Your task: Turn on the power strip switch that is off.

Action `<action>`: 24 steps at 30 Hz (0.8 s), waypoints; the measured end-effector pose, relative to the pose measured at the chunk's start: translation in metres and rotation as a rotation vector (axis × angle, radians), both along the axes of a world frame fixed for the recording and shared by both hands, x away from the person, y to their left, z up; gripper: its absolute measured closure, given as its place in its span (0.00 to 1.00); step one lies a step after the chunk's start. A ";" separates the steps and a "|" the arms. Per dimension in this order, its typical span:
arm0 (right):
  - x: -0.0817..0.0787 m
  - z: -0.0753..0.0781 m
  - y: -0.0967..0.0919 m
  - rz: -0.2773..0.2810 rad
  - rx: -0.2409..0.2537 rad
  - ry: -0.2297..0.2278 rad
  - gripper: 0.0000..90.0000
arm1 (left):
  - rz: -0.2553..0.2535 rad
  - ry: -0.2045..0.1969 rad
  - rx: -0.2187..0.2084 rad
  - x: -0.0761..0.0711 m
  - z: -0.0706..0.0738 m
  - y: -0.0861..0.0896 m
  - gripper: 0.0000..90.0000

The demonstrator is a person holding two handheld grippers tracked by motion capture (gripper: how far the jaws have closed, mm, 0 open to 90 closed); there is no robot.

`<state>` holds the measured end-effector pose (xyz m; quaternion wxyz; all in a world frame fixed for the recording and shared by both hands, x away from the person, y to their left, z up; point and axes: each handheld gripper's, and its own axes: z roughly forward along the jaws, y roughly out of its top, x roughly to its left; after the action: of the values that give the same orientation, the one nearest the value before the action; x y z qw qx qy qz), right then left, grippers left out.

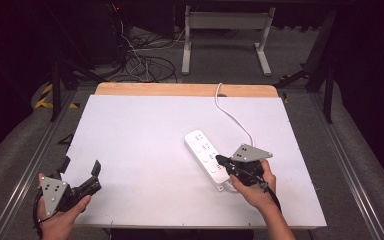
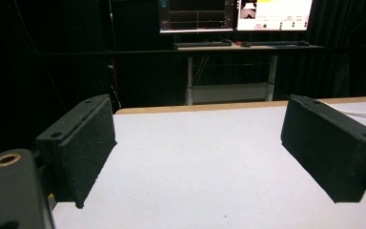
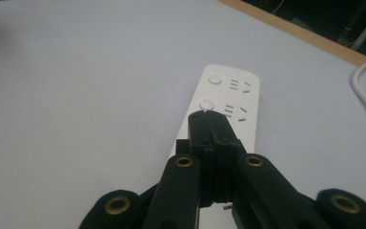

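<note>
Right gripper (image 3: 208, 116), jaws pressed together, hovers over a white power strip (image 1: 207, 154); left gripper (image 1: 80, 172) rests spread wide, holding nothing.

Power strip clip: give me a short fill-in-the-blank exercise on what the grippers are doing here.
1. The right gripper has its jaws ____ above the white power strip.
2. The left gripper has its jaws ____ with bare table between them.
3. The power strip's cable is coloured ____.

Missing words: shut; open; white
</note>
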<state>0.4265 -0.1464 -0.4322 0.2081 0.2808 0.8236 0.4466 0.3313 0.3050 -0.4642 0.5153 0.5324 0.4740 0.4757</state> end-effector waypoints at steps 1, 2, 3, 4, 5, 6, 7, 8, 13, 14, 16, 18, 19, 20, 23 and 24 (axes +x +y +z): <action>0.000 0.000 0.000 0.000 0.000 0.000 1.00 | 0.000 0.000 0.000 0.000 0.000 0.000 0.13; 0.001 -0.002 0.002 -0.007 -0.011 0.012 1.00 | 0.000 0.000 0.000 0.000 0.000 0.000 0.13; 0.002 -0.004 0.004 -0.013 -0.022 0.016 1.00 | -0.002 0.001 -0.001 0.000 0.000 0.000 0.13; 0.003 -0.007 0.006 -0.028 -0.026 0.037 1.00 | 0.000 0.002 -0.002 0.000 0.000 0.001 0.13; 0.004 -0.008 0.006 -0.028 -0.028 0.045 1.00 | 0.000 0.002 -0.002 0.000 0.000 0.001 0.13; 0.004 -0.009 0.007 -0.023 -0.036 0.048 1.00 | 0.001 0.003 -0.006 0.000 0.000 0.001 0.13; 0.004 -0.011 0.007 -0.026 -0.039 0.053 1.00 | 0.001 0.003 -0.006 0.000 0.000 0.001 0.13; 0.005 -0.012 0.008 -0.024 -0.048 0.057 1.00 | 0.001 0.003 -0.006 0.000 0.000 0.001 0.13; 0.006 -0.021 0.015 -0.019 -0.091 0.074 1.00 | 0.000 0.003 0.000 0.000 0.000 0.000 0.14; 0.005 -0.022 0.016 -0.021 -0.095 0.079 1.00 | -0.002 0.005 0.005 0.000 0.000 0.001 0.14; 0.006 -0.022 0.016 -0.028 -0.092 0.081 1.00 | -0.002 0.006 0.006 0.000 0.000 0.001 0.14; 0.006 -0.022 0.016 -0.040 -0.093 0.077 1.00 | -0.001 0.005 -0.004 0.000 -0.001 0.001 0.14; 0.006 -0.022 0.016 -0.040 -0.093 0.077 1.00 | -0.001 0.005 -0.004 0.000 -0.001 0.001 0.14; 0.006 -0.023 0.015 -0.048 -0.088 0.081 1.00 | -0.001 0.005 -0.005 0.000 0.000 0.001 0.14; 0.007 -0.024 0.016 -0.067 -0.086 0.095 1.00 | -0.002 0.005 -0.003 0.000 0.000 0.000 0.14; 0.007 -0.024 0.016 -0.073 -0.091 0.092 1.00 | -0.002 0.005 -0.003 0.000 0.000 0.000 0.14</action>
<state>0.4331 -0.1303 -0.4566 0.1987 0.3210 0.8410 0.3876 0.3312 0.3052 -0.4646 0.5154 0.5335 0.4754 0.4730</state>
